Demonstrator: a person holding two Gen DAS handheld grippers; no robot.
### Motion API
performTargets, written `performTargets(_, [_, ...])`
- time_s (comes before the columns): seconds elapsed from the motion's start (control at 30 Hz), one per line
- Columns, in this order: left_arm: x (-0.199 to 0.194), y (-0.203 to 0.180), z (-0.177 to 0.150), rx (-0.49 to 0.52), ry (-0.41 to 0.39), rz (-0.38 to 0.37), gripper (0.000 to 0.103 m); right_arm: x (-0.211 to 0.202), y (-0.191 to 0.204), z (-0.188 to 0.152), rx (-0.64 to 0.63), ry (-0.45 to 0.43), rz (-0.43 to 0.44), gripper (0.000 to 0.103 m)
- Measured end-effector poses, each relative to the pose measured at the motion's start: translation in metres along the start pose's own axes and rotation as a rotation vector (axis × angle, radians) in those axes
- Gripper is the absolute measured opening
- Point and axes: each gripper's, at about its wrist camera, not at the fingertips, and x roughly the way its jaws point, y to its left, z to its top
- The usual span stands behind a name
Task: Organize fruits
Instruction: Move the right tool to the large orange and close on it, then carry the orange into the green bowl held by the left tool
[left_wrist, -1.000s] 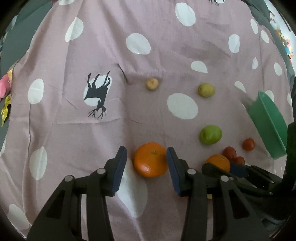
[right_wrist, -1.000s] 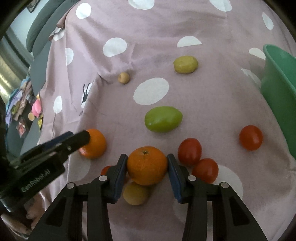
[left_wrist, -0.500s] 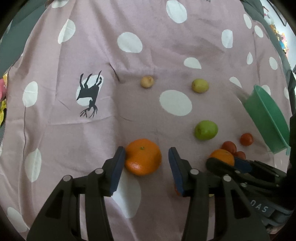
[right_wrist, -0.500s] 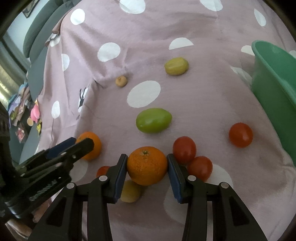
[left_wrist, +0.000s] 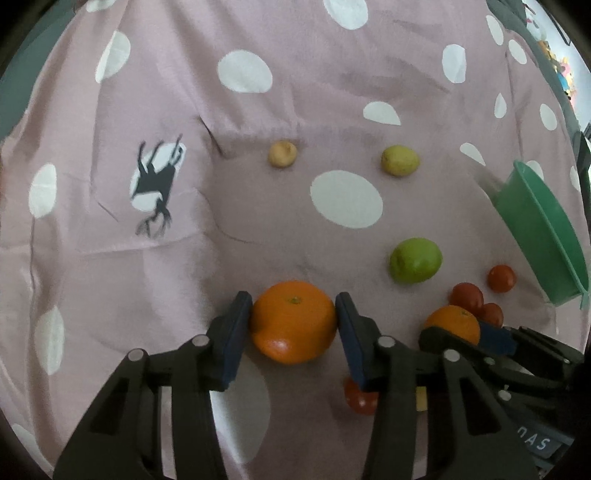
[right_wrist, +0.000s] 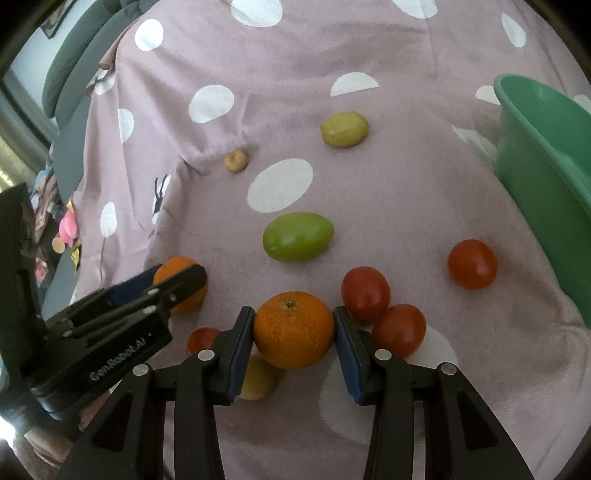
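Left tool (left_wrist: 293, 321) and right tool (right_wrist: 293, 332) each clamp their blue pads on an orange.

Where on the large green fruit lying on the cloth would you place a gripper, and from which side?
Grip the green fruit across its short middle, coming down from above. It is egg-shaped and lies on its side with the long axis running left to right, so the narrow waist probably fits between the fingers. The cloth around it is bare, leaving room.

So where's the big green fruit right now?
In the right wrist view the green fruit lies loose on the spotted cloth, just beyond the orange in the right tool, left of the green bowl.
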Motion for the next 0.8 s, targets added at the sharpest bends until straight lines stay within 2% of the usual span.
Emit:
performTargets(0.2, [-0.012, 0.002, -0.006, -0.058, -0.01, -0.023, 0.045, -0.002, -0.002, 0.0, 0.001, -0.007, -0.003, 0.045])
performTargets(0.47, [-0.053, 0.011, -0.014, -0.12, -0.107, -0.061, 0.045, -0.012, -0.004, 0.003, 0.004, -0.047, -0.004, 0.045])
performTargets(0.63, [-0.073, 0.009, -0.015, -0.121, -0.159, -0.08, 0.045, -0.021, -0.003, 0.005, -0.007, -0.083, 0.005, 0.045])
performTargets(0.8, [-0.086, 0.005, -0.014, -0.114, -0.202, -0.098, 0.045, -0.034, -0.003, 0.009, -0.018, -0.128, -0.027, 0.045])
